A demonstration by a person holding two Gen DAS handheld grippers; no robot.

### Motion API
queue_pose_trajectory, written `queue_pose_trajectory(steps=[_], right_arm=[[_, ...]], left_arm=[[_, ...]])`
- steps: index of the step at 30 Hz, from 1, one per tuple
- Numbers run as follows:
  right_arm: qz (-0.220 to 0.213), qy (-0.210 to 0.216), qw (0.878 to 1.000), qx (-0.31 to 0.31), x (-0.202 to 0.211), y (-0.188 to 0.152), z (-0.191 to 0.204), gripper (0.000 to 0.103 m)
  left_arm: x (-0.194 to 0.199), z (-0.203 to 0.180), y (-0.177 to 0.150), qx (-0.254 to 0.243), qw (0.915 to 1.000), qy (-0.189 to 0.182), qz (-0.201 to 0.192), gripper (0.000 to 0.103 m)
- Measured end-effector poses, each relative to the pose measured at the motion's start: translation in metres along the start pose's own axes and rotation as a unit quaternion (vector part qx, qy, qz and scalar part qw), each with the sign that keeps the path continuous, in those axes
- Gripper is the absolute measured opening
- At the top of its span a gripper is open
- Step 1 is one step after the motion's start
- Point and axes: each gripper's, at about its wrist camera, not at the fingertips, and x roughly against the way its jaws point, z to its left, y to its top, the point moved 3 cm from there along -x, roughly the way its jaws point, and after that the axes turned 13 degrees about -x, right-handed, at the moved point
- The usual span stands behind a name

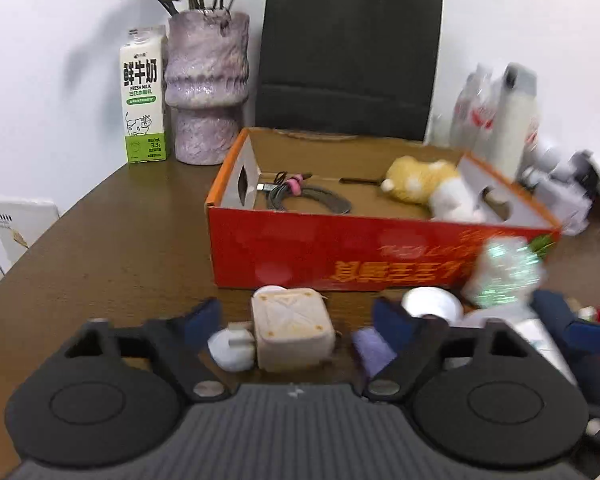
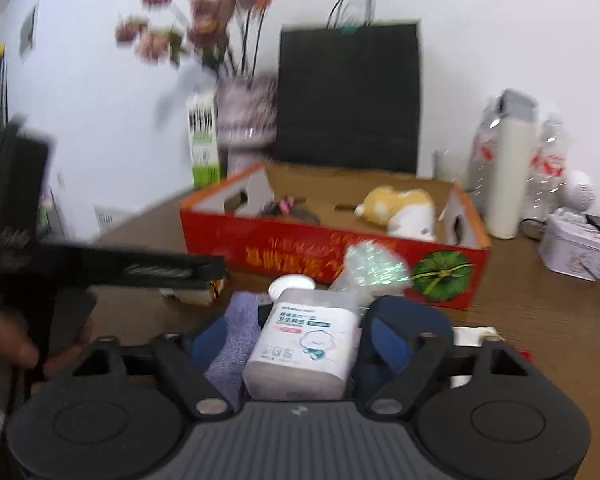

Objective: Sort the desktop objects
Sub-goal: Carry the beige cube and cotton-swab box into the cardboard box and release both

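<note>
Sorting partly done: two items boxed, several still loose on the desk.

The red box holds a coiled cable and plush toy. Left gripper stands wide around a beige charger, pads apart from it. Right gripper straddles a wipes pack; contact cannot be told. A lilac cloth, white lid and shiny wrapper wait by the box front. Motion blur smears the right-side clutter; the box's front floor is hidden.

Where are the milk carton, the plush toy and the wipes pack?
milk carton [image 1: 143, 98]: left wrist view, front face.
plush toy [image 1: 428, 186]: left wrist view, yellow back.
wipes pack [image 2: 304, 340]: right wrist view, printed label.
</note>
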Motion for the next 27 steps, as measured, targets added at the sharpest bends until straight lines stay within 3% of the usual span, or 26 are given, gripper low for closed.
queue_pose_trajectory(steps=[2, 4, 6, 8, 11, 14, 18, 22, 27], right_arm=[[0.02, -0.022, 0.999, 0.021, -0.024, -0.003, 0.007, 0.071], [0.015, -0.055, 0.997, 0.051, -0.039, -0.011, 0.013, 0.073], [0.008, -0.066, 0.996, 0.055, -0.04, -0.016, 0.016, 0.068], [0.009, -0.047, 0.998, 0.032, -0.033, -0.013, 0.014, 0.065], [-0.011, -0.005, 0.999, -0.031, -0.012, -0.002, 0.004, 0.064], [-0.054, 0.001, 0.998, -0.031, 0.023, 0.004, 0.007, 0.064], [-0.052, 0.013, 0.998, -0.023, 0.067, -0.007, 0.009, 0.065], [-0.017, 0.005, 1.0, -0.005, 0.092, -0.046, 0.018, 0.065], [0.007, -0.005, 1.0, 0.013, 0.113, -0.087, 0.03, 0.065]], left_arm=[[-0.008, -0.001, -0.004, 0.0, 1.0, 0.004, 0.003, 0.052], [-0.001, -0.001, -0.007, -0.005, 1.0, -0.005, -0.003, 0.045], [0.01, 0.002, -0.007, 0.008, 0.9995, -0.029, -0.002, 0.044], [0.025, 0.005, -0.002, 0.02, 0.9982, -0.053, -0.019, 0.044], [0.062, 0.007, 0.006, 0.031, 0.996, -0.064, -0.053, 0.044], [0.107, 0.005, 0.0, 0.031, 0.9941, -0.07, -0.076, 0.044], [0.15, -0.015, -0.036, 0.0, 0.996, -0.066, -0.06, 0.044], [0.17, -0.037, -0.074, -0.04, 0.9962, -0.067, -0.038, 0.044], [0.186, -0.05, -0.108, -0.057, 0.9966, -0.06, -0.004, 0.044]])
